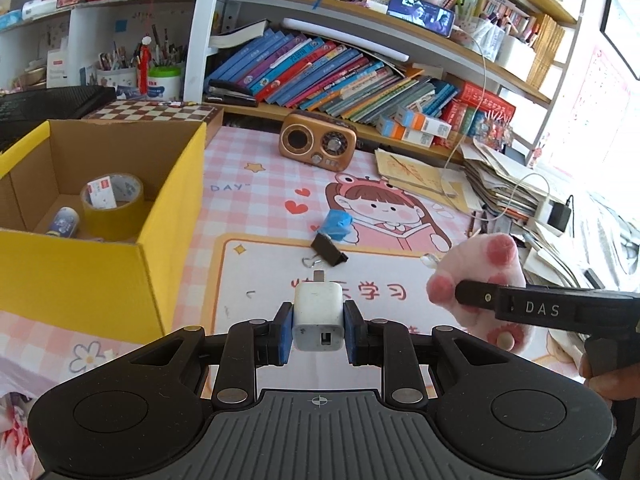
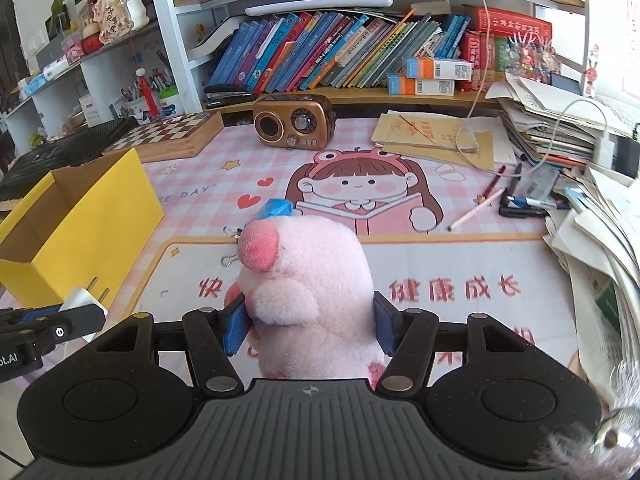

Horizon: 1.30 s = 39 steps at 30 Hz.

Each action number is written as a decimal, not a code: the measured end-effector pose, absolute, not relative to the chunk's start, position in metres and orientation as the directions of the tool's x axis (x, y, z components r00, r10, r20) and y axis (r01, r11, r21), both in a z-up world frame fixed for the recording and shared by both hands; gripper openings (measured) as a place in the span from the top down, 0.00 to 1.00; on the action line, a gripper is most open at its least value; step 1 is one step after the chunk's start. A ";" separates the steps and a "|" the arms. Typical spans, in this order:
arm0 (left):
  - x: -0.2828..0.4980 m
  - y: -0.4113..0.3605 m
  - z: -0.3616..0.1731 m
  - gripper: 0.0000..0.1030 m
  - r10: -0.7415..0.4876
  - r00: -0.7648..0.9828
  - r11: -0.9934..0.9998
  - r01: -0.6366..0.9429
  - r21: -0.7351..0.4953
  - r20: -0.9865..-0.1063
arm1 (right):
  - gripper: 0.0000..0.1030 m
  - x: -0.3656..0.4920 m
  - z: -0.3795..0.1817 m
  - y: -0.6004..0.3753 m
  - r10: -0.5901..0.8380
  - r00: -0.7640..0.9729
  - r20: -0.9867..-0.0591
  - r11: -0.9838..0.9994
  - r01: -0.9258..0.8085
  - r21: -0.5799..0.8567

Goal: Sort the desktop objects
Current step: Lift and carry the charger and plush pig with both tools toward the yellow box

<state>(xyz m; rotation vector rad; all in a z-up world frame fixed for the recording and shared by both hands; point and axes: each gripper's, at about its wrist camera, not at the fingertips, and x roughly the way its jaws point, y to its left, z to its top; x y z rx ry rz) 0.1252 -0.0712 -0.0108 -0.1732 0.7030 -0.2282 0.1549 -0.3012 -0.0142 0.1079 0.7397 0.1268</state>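
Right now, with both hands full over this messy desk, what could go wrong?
1. The white charger is pinched only at its sides by the left hand-held gripper; it might slip before reaching the yellow box.
2. The pink plush pig fills the right hand-held gripper's view, hiding the binder clip and blue item below.

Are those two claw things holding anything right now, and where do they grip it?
Yes. The left gripper pinches a white charger plug across its flat sides, prongs forward. The right gripper squeezes a pink plush pig around its body.
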 end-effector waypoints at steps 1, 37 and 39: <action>0.122 -0.068 -0.010 0.77 -0.269 0.739 0.960 0.153 -0.234 -0.618 | 0.44 0.150 -0.014 -0.298 0.151 0.730 -0.667 0.987 -0.073 0.144; -0.005 0.056 -0.004 0.77 -0.209 0.773 0.969 0.083 -0.232 -0.599 | 0.44 0.019 -0.019 -0.157 0.238 0.678 -0.696 0.971 -0.170 0.167; -0.009 0.061 -0.004 0.77 -0.202 0.775 0.970 0.073 -0.233 -0.599 | 0.44 0.019 -0.018 -0.150 0.248 0.677 -0.693 0.969 -0.186 0.165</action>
